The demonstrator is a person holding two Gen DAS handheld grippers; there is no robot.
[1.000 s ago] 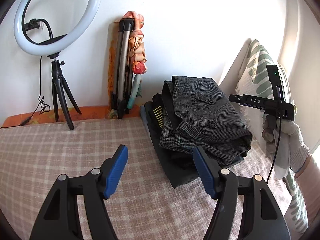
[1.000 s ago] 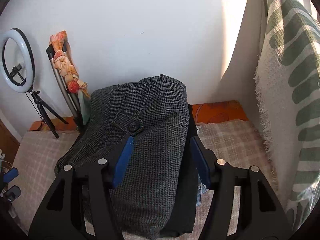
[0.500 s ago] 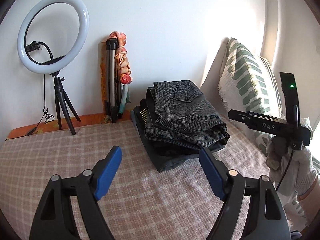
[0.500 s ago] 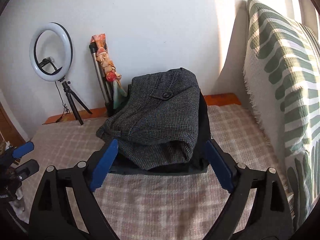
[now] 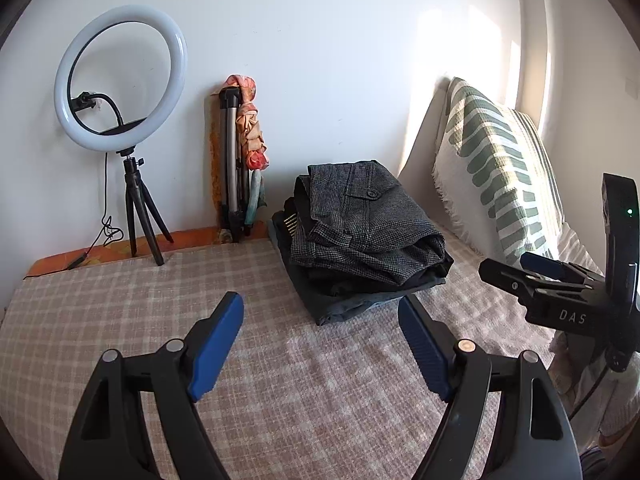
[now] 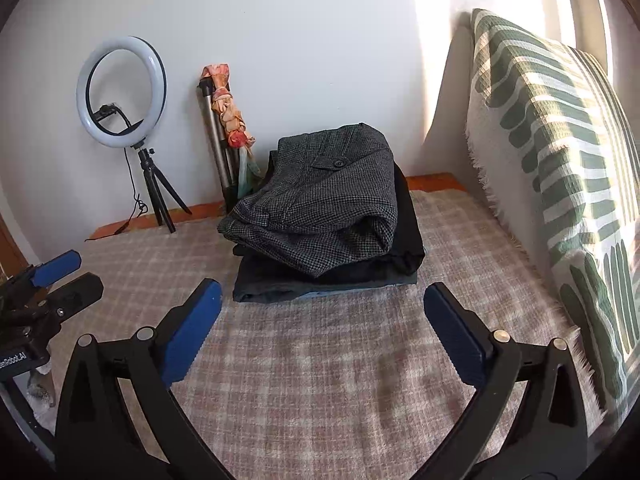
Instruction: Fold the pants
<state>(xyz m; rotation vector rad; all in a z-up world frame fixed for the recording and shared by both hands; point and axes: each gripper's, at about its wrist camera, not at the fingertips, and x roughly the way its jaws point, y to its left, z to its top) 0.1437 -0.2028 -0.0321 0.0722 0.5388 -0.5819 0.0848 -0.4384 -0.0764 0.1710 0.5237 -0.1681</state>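
1. Compared with one second ago, both grippers are now further back from the folded pants (image 6: 320,204). In the earlier right wrist view the grey cloth filled the space between the fingers; now the pile sits in the middle of the frame, apart from them.
2. The right gripper (image 6: 322,332) has its jaws still opening, very wide, and only the checked blanket (image 6: 320,380) is between them. The left gripper (image 5: 320,344) has its jaws apart and holds nothing.
3. The pants lie folded on top of a pile of darker folded clothes (image 6: 320,284), in the centre of the right wrist view and at centre right of the left wrist view (image 5: 364,224).
4. The near edge of the pile is just above the fingertips in both views, with a strip of bare blanket between.
5. Left of the pile the blanket is open up to the ring light (image 5: 120,88) on its small tripod in the upper left, and a folded tripod (image 5: 232,168) leans on the wall just beside the pile.
6. On the right, a green-patterned pillow (image 6: 560,160) stands against the wall, near the pile, and it closes that side.
7. Both grippers point down at a slant toward the blanket. In the left wrist view the right gripper shows at the right edge (image 5: 560,292), held by a gloved hand (image 5: 592,384).
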